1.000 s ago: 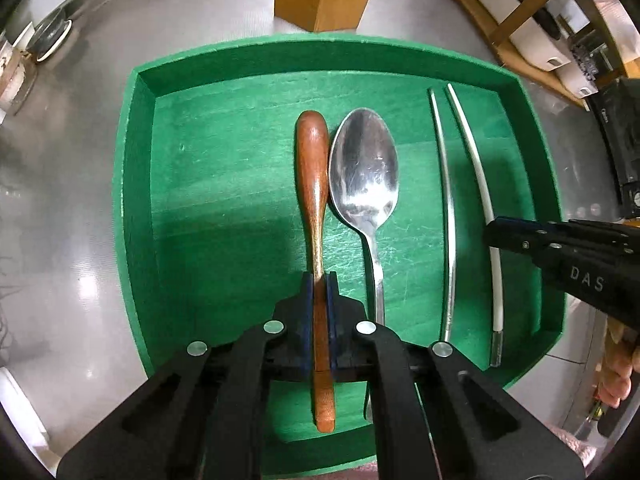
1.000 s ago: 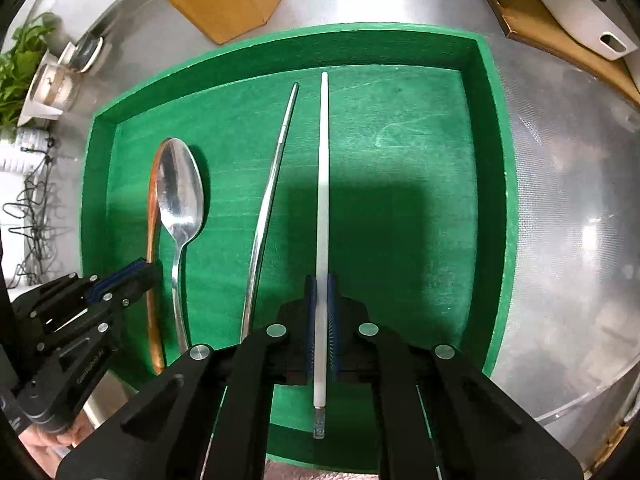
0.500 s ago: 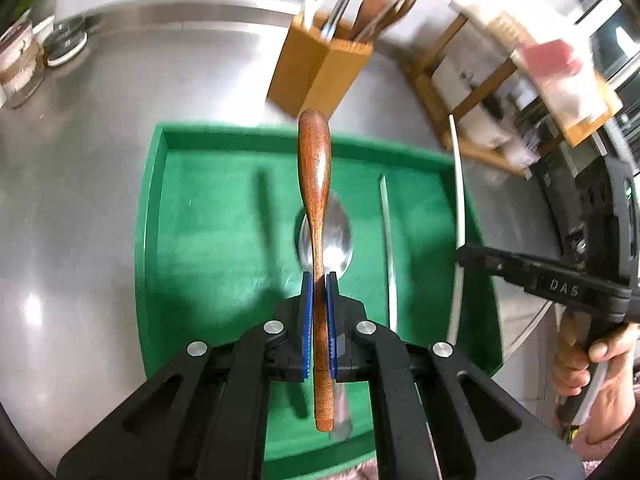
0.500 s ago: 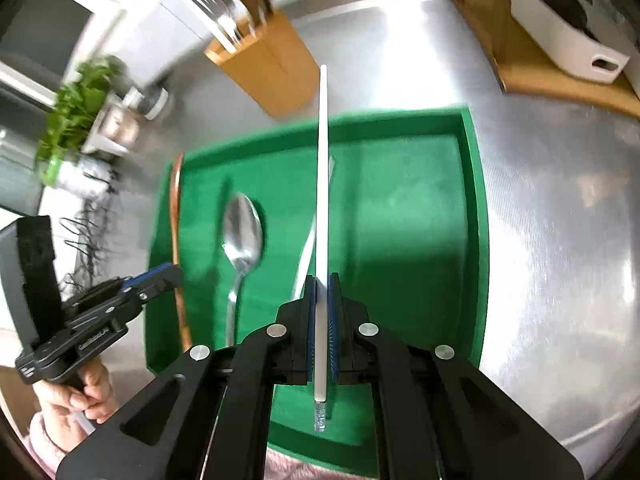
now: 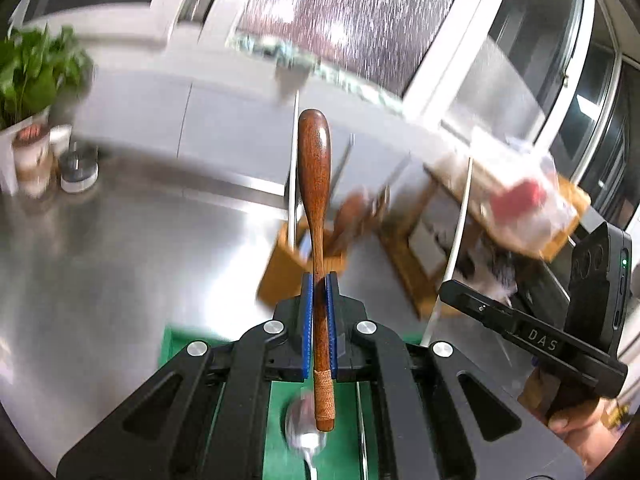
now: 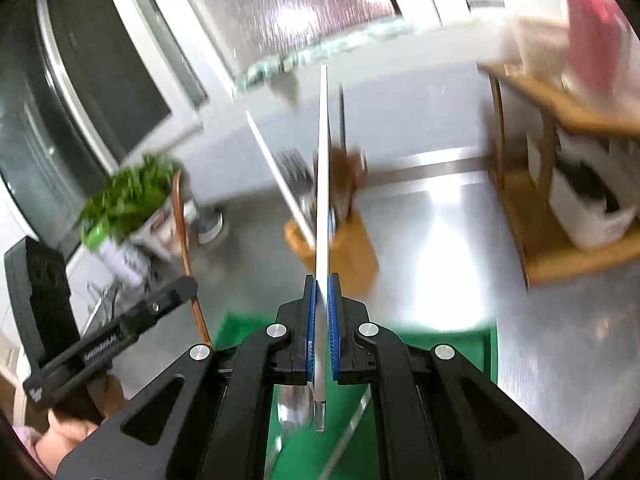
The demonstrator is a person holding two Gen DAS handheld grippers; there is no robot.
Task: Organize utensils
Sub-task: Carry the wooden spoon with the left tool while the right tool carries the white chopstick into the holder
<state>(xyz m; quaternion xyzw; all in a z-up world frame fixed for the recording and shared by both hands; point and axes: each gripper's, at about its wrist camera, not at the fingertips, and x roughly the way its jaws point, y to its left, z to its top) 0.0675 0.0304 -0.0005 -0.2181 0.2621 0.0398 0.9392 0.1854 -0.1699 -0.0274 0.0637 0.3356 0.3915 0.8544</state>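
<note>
My left gripper (image 5: 319, 280) is shut on the handle of a brown wooden spoon (image 5: 314, 200), which is lifted with its bowl pointing up and away. My right gripper (image 6: 321, 284) is shut on a white chopstick (image 6: 322, 180), also raised. Each gripper shows in the other's view: the right one (image 5: 448, 292) with its chopstick (image 5: 460, 232), the left one (image 6: 188, 286) with its spoon edge-on (image 6: 186, 240). Below lies the green tray (image 5: 176, 344) (image 6: 486, 344) with a metal spoon (image 5: 306, 436) and a thin metal chopstick (image 6: 352, 420). A wooden utensil holder (image 5: 288, 272) (image 6: 352, 256) stands beyond, with several utensils in it.
The steel counter (image 5: 120, 260) stretches to the left. A potted plant (image 5: 24, 76) and a small lidded jar (image 5: 78, 168) stand at its back left. A wooden shelf rack (image 6: 560, 260) with white containers is on the right. A window is behind. Both views are motion-blurred.
Both grippers have risen out of the tray and tilted upward, carrying the wooden spoon and the white chopstick. The views have swung from the tray to the holder and window.
</note>
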